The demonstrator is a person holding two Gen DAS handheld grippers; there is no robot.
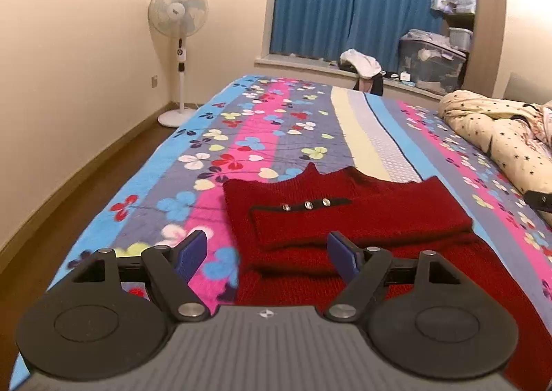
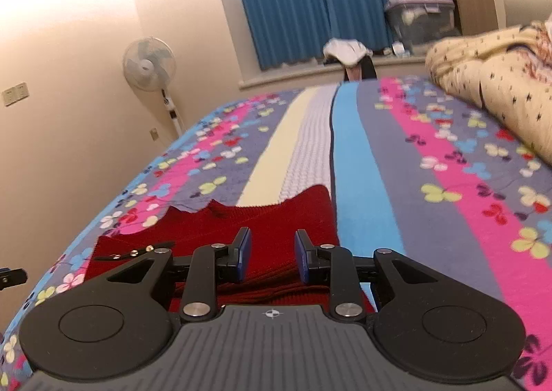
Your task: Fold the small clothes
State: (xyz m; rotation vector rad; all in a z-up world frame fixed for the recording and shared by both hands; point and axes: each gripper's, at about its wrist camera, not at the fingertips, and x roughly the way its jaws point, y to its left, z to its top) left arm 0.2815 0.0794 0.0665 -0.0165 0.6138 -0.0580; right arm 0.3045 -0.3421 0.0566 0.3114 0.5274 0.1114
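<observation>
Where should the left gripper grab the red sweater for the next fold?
Probably the near left edge of the red sweater, coming low from the left. The cloth is stacked there and overhangs the bedspread, and the open left gripper already straddles that edge.

- Warm indoor light, both views fairly bright.
- Right view: glare blows out the wall (image 2: 69, 4) upper left; curtain (image 2: 293, 1) and quilt (image 2: 490, 73) soft, blurred.
- Left view sharper.
- Fisheye bends edges, dark corners.

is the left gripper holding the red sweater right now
No, the left gripper is open with nothing between its fingers, poised just above the folded red sweater on the bed.
</observation>
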